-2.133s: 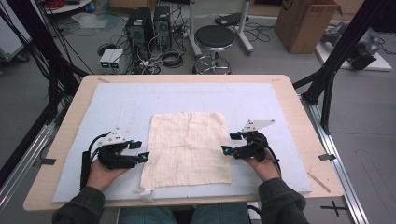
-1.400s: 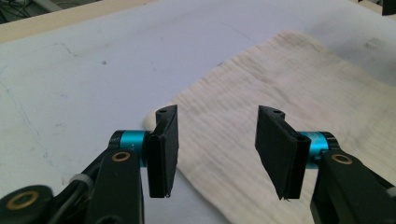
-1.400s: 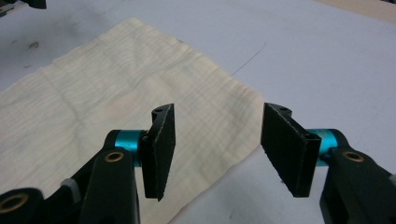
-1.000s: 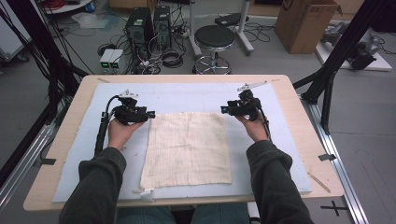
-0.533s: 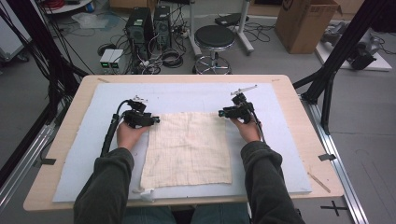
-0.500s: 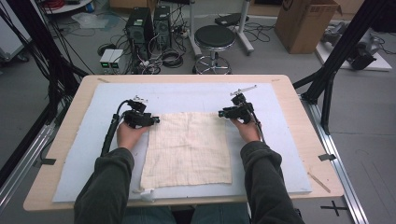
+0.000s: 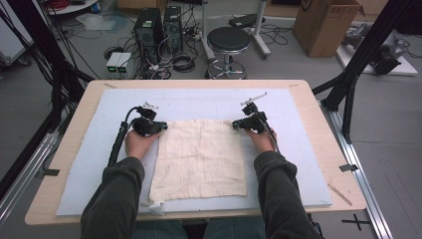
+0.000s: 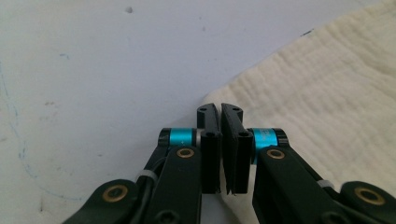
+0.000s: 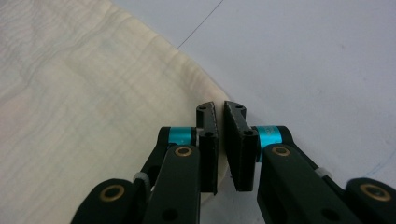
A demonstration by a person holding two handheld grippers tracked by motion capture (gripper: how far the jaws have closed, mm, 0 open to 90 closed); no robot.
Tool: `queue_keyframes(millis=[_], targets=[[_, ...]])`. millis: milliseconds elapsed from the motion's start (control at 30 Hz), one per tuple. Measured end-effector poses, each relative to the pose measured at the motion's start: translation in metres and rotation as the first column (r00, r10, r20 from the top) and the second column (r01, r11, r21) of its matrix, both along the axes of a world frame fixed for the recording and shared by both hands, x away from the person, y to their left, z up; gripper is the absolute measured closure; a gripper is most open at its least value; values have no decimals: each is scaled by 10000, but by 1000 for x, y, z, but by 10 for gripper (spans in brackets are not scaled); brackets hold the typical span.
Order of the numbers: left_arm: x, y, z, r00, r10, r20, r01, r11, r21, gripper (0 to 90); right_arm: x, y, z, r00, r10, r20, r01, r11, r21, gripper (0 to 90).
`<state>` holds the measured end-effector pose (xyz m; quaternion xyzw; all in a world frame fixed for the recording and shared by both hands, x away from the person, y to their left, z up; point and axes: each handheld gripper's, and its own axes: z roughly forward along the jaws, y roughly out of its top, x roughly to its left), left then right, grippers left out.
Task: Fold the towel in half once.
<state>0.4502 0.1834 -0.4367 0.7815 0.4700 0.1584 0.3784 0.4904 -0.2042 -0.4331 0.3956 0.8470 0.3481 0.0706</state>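
A cream, square cloth (image 7: 199,159) lies flat on the white foam mat (image 7: 209,102). My left gripper (image 7: 161,127) rests at the cloth's far left corner, and my right gripper (image 7: 235,124) at its far right corner. In the left gripper view the jaws (image 8: 219,108) have just closed, and the corner of the cloth (image 8: 327,93) is pinched between them. The right gripper view shows the same: the jaws (image 9: 219,106) have just closed on the rounded corner of the cloth (image 9: 93,93). Both grippers sit low on the mat, with the forearms along the cloth's sides.
The mat covers a wooden table (image 7: 318,114) with bare wood around its rim. A small white piece (image 7: 157,206) lies by the cloth's near left corner. Beyond the far edge stand a stool (image 7: 228,40), computer cases and a cardboard box (image 7: 326,25).
Both hands moved from beside the cloth's near half up to its far corners, then inward and down onto them. Both pairs of jaws went from open to shut.
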Motion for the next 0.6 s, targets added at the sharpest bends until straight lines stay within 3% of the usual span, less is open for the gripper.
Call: queue_keyframes(millis=[67,367,600], targets=[[-1,0,3,9999,0,148,2,9999,-121,862,-1,0,2,10000,-9,-20,9,9999,112,845],[-8,12,23,9967,44,816,25,9964,-849,865,-8,-6,23,9971,163,743,-217,9971,726,849],[-19,22,42,9891,42,1473,157,9909,-1338,866,-18,-14,49,9900,313,1378,-502,9894,1366,849]])
